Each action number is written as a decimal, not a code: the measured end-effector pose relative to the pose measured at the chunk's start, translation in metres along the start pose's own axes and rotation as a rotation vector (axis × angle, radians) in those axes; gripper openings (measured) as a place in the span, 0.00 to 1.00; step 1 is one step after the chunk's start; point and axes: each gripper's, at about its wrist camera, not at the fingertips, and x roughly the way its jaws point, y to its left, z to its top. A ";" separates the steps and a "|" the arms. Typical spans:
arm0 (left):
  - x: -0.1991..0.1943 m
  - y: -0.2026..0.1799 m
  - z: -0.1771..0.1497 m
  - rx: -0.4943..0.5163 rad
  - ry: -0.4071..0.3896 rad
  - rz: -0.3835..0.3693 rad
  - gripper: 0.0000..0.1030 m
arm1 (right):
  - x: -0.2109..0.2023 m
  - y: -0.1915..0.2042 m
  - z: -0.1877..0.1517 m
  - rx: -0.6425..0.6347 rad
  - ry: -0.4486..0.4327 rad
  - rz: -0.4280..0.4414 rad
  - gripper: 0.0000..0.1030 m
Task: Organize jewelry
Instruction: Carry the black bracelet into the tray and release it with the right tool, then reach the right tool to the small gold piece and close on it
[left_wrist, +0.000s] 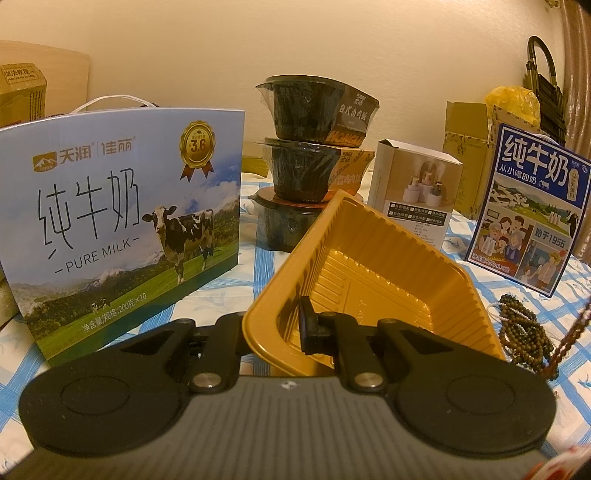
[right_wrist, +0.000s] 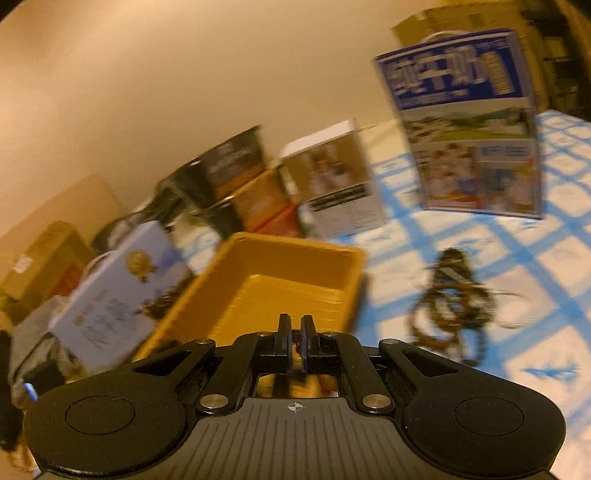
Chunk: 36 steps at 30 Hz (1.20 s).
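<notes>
A yellow plastic tray (left_wrist: 369, 266) sits tilted on the cloth, and my left gripper (left_wrist: 291, 323) is shut on its near rim. One finger (left_wrist: 308, 325) shows inside the tray; the other is hidden behind the wall. A pile of brown bead bracelets (left_wrist: 521, 332) lies right of the tray. A reddish-brown bead strand (left_wrist: 570, 336) rises from it toward the frame's right edge. The right wrist view is blurred. It shows the tray (right_wrist: 288, 266) ahead and the bead pile (right_wrist: 450, 295) to the right. My right gripper (right_wrist: 295, 332) is shut, with a bit of reddish strand between its pads.
A blue-and-white checked cloth (left_wrist: 236, 280) covers the surface. A large milk box (left_wrist: 122, 221) stands left of the tray. Stacked black bowls (left_wrist: 306, 147) and a small white box (left_wrist: 417, 199) stand behind it. A blue milk carton box (left_wrist: 528, 206) stands at the right.
</notes>
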 end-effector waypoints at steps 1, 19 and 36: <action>0.000 0.000 0.000 0.000 0.000 0.000 0.11 | 0.006 0.005 0.001 -0.007 0.006 0.014 0.04; -0.001 0.000 -0.001 -0.005 0.000 -0.003 0.11 | 0.066 0.013 -0.019 0.016 0.095 0.059 0.40; -0.001 0.000 -0.003 -0.002 0.000 0.001 0.11 | 0.009 -0.044 -0.071 -0.069 0.142 -0.310 0.40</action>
